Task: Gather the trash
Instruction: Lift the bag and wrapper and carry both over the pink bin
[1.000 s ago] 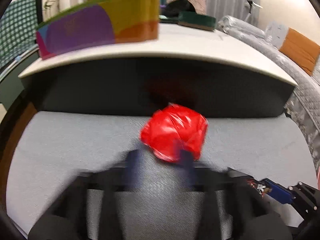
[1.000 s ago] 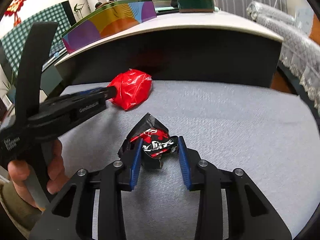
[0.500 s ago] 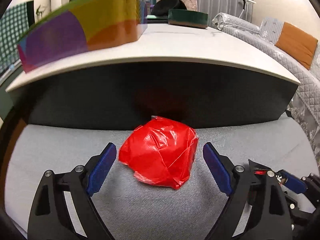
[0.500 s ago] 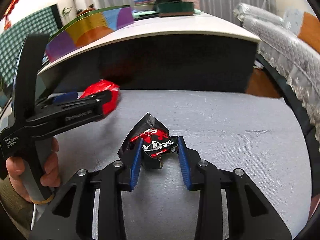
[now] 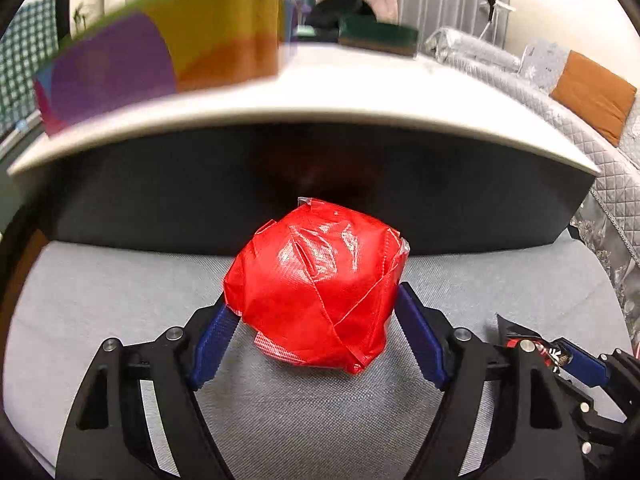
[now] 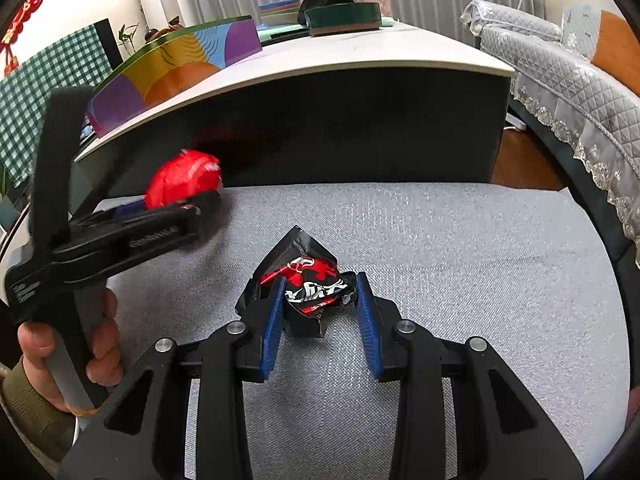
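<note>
Now the left gripper point(image 5: 316, 316) clamps a red plastic ball point(image 5: 318, 290); the right gripper point(image 6: 318, 306) pinches a black-and-red wrapper point(image 6: 310, 284), its white lettering unreadable.

The plastic wad point(image 5: 320, 292) is sitting between the left gripper's point(image 5: 316, 320) fingers, before the table point(image 5: 360, 96). The crumpled wrapper point(image 6: 308, 284) is lying right of it, between the right gripper's point(image 6: 318, 300) fingers, on the mat point(image 6: 460, 248).

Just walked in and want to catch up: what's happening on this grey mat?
A person is collecting trash with two handheld grippers. The left gripper has its jaws closed around a crumpled red plastic ball near the dark table base. The right gripper grips a crumpled black-and-red snack wrapper above the grey woven mat.
</note>
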`<control>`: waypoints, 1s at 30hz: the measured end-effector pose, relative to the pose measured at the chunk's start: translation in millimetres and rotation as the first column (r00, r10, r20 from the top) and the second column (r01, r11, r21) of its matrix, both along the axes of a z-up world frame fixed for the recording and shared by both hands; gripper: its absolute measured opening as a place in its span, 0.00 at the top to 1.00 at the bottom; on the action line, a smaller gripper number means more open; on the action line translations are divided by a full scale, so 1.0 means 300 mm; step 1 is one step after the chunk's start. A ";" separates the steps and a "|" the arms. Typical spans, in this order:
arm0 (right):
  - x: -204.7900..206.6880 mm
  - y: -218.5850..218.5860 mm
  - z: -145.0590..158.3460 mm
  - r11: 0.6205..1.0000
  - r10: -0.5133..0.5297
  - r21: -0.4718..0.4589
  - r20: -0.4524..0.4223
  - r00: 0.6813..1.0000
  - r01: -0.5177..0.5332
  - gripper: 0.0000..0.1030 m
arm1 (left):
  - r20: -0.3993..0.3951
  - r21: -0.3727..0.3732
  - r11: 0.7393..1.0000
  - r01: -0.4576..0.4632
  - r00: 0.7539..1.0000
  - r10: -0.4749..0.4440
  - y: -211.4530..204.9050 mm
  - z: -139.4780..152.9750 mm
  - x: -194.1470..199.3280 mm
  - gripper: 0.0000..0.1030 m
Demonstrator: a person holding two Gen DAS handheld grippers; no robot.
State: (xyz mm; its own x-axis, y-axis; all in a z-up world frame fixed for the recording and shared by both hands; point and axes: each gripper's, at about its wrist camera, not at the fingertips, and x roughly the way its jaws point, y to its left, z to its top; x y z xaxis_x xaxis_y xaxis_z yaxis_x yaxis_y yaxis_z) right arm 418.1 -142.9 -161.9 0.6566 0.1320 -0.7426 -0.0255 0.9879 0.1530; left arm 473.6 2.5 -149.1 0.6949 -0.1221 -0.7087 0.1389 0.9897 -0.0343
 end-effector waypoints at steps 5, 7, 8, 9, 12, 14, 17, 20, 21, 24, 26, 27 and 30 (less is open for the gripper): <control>-0.032 -0.010 0.047 1.000 -0.009 0.015 0.018 1.000 0.009 0.66 | 0.039 0.006 1.000 0.027 0.999 -0.027 -0.028 0.080 -0.072 0.28; -0.055 -0.024 0.081 1.000 -0.020 0.018 0.039 0.999 0.019 0.66 | 0.061 0.010 0.999 0.037 0.997 -0.038 -0.046 0.130 -0.109 0.28; -0.068 -0.031 0.100 1.000 -0.026 0.018 0.051 0.998 0.025 0.66 | 0.070 0.011 0.999 0.039 0.997 -0.040 -0.051 0.147 -0.122 0.28; -0.088 -0.042 0.128 0.999 -0.037 0.018 0.071 0.997 0.035 0.66 | 0.080 0.007 0.999 0.041 0.996 -0.042 -0.038 0.169 -0.149 0.28; -0.140 -0.079 0.190 0.998 -0.055 0.017 0.103 0.993 0.053 0.66 | 0.102 0.005 0.999 0.053 0.993 -0.054 -0.068 0.240 -0.202 0.28; -0.189 -0.112 0.244 0.997 -0.071 0.016 0.129 0.989 0.069 0.66 | 0.112 0.006 0.998 0.065 0.992 -0.066 -0.089 0.278 -0.246 0.28; -0.270 -0.178 0.324 0.995 -0.103 0.009 0.162 0.981 0.103 0.66 | 0.122 -0.011 0.996 0.085 0.989 -0.083 -0.125 0.342 -0.333 0.28; -0.375 -0.275 0.406 0.989 -0.144 0.003 0.187 0.972 0.146 0.66 | 0.142 -0.013 0.992 0.126 0.982 -0.123 -0.197 0.402 -0.426 0.28; -0.403 -0.302 0.426 0.988 -0.154 -0.002 0.195 0.969 0.157 0.66 | 0.152 -0.010 0.989 0.147 0.978 -0.144 -0.242 0.426 -0.460 0.28; -0.527 -0.408 0.497 0.979 -0.191 -0.030 0.229 0.954 0.204 0.66 | 0.166 -0.012 0.976 0.215 0.963 -0.210 -0.375 0.466 -0.538 0.28; -0.621 -0.488 0.535 0.967 -0.225 -0.062 0.254 0.941 0.248 0.66 | 0.176 -0.016 0.965 0.263 0.951 -0.256 -0.469 0.489 -0.585 0.28; -0.657 -0.529 0.549 0.960 -0.244 -0.072 0.261 0.934 0.271 0.66 | 0.179 -0.020 0.956 0.291 0.942 -0.283 -0.526 0.502 -0.612 0.28; -0.774 -0.680 0.572 0.928 -0.333 -0.077 0.262 0.906 0.364 0.66 | 0.184 -0.029 0.929 0.369 0.915 -0.358 -0.684 0.528 -0.681 0.28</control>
